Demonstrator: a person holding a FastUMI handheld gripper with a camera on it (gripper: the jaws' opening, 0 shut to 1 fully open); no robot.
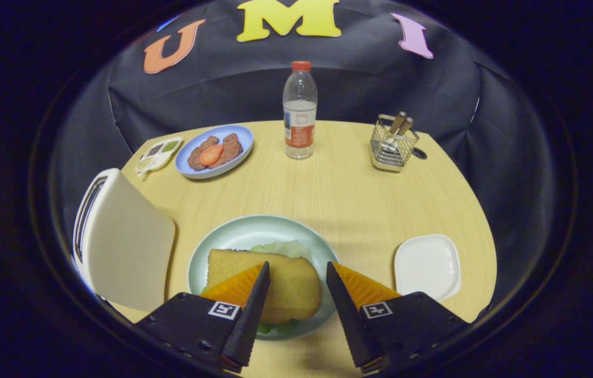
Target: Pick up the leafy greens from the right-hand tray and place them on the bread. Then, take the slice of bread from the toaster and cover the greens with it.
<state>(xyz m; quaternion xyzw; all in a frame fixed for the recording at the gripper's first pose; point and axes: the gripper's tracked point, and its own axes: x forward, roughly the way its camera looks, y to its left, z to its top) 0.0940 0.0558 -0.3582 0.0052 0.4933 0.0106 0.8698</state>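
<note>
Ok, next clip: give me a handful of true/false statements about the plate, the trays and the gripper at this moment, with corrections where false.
1. A slice of bread lies on the green plate with leafy greens showing under it. True.
2. The gripper is shut on the bread. False: its fingers stand open above the slice, one on each side.
3. The white tray to the right of the plate holds leafy greens. False: nothing lies in it.
4. The water bottle stands upright beyond the plate. True.
5. The white toaster stands to the right of the plate. False: it stands to the left.
</note>
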